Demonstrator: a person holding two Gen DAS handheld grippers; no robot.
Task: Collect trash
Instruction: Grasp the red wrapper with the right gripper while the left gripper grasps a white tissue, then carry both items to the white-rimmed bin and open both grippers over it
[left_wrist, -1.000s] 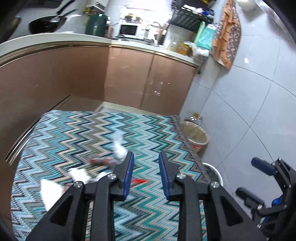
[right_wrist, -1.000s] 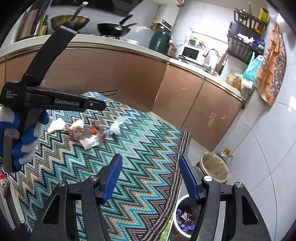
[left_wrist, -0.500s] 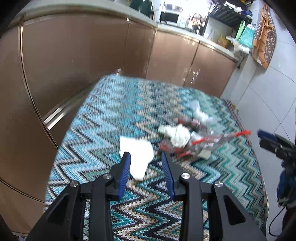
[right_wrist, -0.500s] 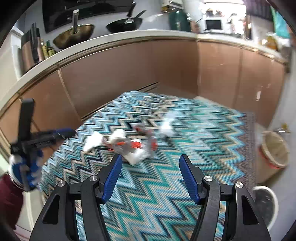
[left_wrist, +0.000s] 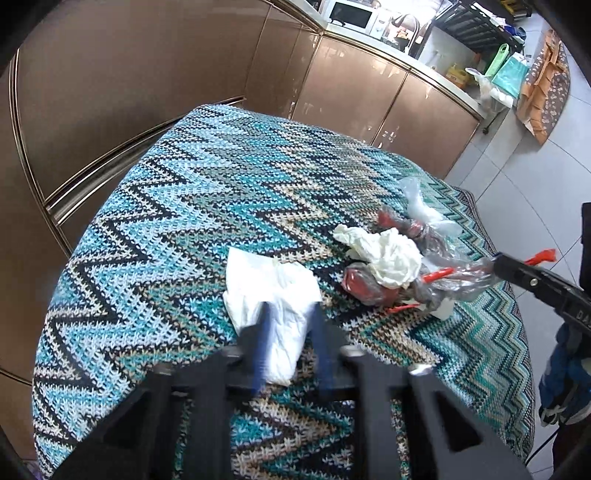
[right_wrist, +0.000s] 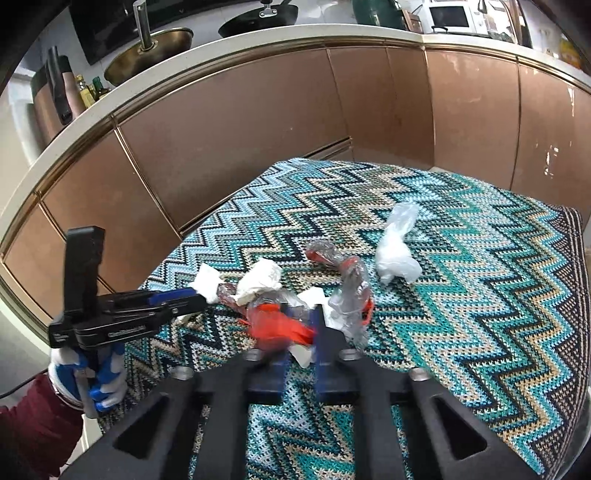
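A heap of trash lies on the zigzag-patterned cloth (left_wrist: 177, 206). My left gripper (left_wrist: 290, 317) has its two blurred fingers on either side of a flat white tissue (left_wrist: 269, 288). Beside it lie a crumpled white tissue (left_wrist: 388, 254) and clear plastic wrappers with red parts (left_wrist: 436, 280). My right gripper (right_wrist: 299, 332) is closed down around a red-and-clear wrapper (right_wrist: 280, 325) at the near edge of the heap. A clear plastic bag (right_wrist: 397, 251) lies further right. The left gripper also shows in the right wrist view (right_wrist: 192, 295), touching the white tissue (right_wrist: 207, 282).
Brown curved cabinets (right_wrist: 240, 122) with a counter top ring the far side of the cloth (right_wrist: 480, 258). Pans (right_wrist: 155, 48), a microwave (left_wrist: 354, 16) and bottles stand on the counter. Grey tiled floor (left_wrist: 517, 192) lies to the right.
Both grippers have moved down to the heap. The left one now straddles the flat white tissue. The right one has narrowed from wide open onto the red-and-clear wrapper.
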